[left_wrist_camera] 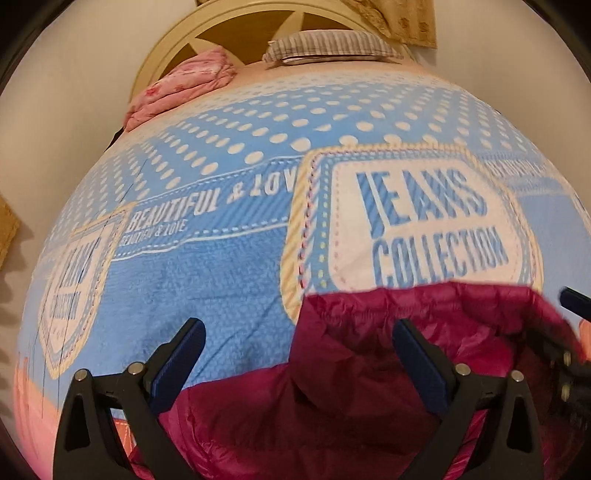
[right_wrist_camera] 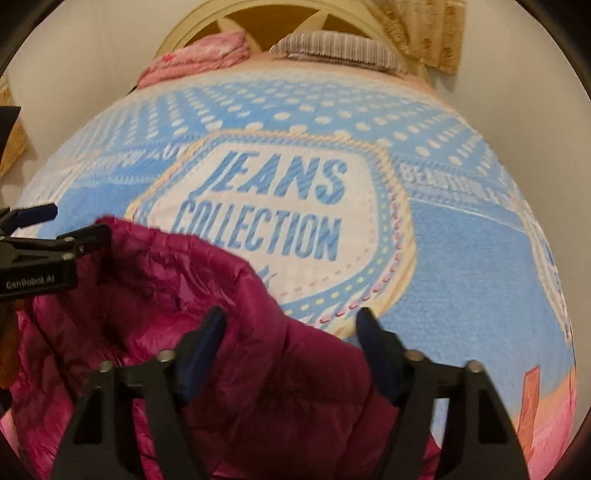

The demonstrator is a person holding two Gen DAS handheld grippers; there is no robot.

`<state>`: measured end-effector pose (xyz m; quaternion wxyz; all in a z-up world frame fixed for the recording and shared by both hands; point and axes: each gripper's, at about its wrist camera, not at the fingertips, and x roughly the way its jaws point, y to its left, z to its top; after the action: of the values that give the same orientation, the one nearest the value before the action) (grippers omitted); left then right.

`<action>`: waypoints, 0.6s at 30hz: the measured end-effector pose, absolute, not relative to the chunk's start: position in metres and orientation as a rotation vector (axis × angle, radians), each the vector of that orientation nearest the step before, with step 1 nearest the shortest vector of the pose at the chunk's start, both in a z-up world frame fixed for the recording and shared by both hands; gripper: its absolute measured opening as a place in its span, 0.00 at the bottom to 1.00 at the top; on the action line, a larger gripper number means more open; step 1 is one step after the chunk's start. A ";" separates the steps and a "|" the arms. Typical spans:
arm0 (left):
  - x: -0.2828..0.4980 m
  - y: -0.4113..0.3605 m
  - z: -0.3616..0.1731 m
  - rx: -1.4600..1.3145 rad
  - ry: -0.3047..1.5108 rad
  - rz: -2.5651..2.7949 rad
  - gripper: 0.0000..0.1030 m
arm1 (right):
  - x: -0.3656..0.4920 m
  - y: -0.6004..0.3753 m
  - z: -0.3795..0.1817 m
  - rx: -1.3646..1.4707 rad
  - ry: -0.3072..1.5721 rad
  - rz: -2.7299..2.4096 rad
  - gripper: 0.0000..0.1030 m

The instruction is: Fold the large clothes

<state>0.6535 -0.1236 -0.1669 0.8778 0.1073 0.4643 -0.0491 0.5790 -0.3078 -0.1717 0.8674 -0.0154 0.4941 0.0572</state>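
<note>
Your left gripper [left_wrist_camera: 299,332] sits nearest its own camera, black arms with dark blue pads spread wide and gripping nothing; the crinkled magenta quilted puffer jacket [left_wrist_camera: 369,369] lies under and between its fingers, and no pad presses on the fabric. In the right wrist view that same gripper comes in at nine o'clock, over the jacket's left edge.

Your right gripper [right_wrist_camera: 291,328] also stands released, its jaws partly apart. Its left pad [right_wrist_camera: 207,336] lies over the magenta fabric, while its right pad [right_wrist_camera: 373,339] hangs above the bed cover just past the jacket's edge at three o'clock.

You have the jacket lying bunched at the near end of the bed, from about five to nine o'clock in the right wrist view, its far edge covering the lower rim of the badge.

Under it spreads the light blue bed cover [right_wrist_camera: 461,258] with white dots and a white "JEANS COLLECTION" badge [right_wrist_camera: 273,218]. At twelve o'clock, by the cream headboard [left_wrist_camera: 229,22], rest a grey striped pillow [left_wrist_camera: 332,44] and, toward eleven, a folded pink floral blanket [left_wrist_camera: 184,85].
</note>
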 end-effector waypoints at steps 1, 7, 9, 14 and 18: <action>0.651 -0.122 -0.169 0.231 0.982 -0.125 0.44 | 0.580 -0.307 -0.173 -0.046 1.039 0.127 0.35; 0.625 -0.111 -0.152 0.265 0.896 -0.181 0.07 | 0.557 -0.297 -0.160 -0.144 0.948 0.140 0.10; 0.614 -0.107 -0.144 0.278 0.860 -0.186 0.02 | 0.549 -0.297 -0.154 -0.159 0.926 0.134 0.09; 0.577 -0.095 -0.139 0.281 0.791 -0.216 0.00 | 0.531 -0.297 -0.148 -0.201 0.890 0.127 0.08; 0.556 -0.099 -0.155 0.328 0.790 -0.242 0.00 | 0.521 -0.295 -0.153 -0.237 0.883 0.121 0.07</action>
<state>0.5556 -0.0991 -0.1548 0.9030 0.1584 0.3819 -0.1170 0.5214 -0.2950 -0.1535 0.8955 -0.1142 0.4261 0.0583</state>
